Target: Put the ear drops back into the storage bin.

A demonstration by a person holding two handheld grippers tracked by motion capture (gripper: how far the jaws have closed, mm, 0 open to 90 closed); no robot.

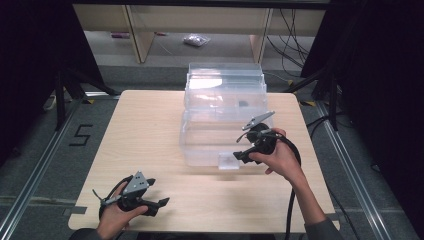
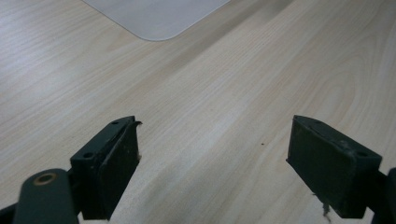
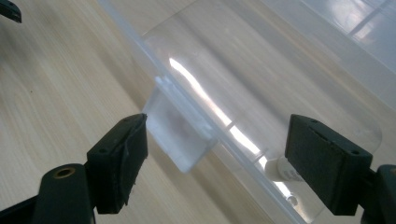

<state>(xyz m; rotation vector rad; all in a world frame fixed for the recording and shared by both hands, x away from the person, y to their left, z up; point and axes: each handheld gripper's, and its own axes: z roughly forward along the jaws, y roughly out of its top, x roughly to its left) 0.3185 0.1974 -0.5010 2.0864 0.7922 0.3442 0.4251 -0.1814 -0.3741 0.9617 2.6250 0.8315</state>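
While a clear plastic storage box (image 1: 223, 115) sits mid-table (image 1: 150, 135), its front latch tab (image 3: 180, 137) lies between the right gripper's (image 1: 243, 155) wide-spread jaws, ungrasped. Near the front-left edge, the left gripper (image 1: 157, 192) gapes empty over bare wood.

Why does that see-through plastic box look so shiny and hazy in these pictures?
High view: overhead light glares white on the clear plastic storage box lid. Right gripper view: a bright streak runs along its front wall, and the frosted latch tab looks soft, slightly blurred.
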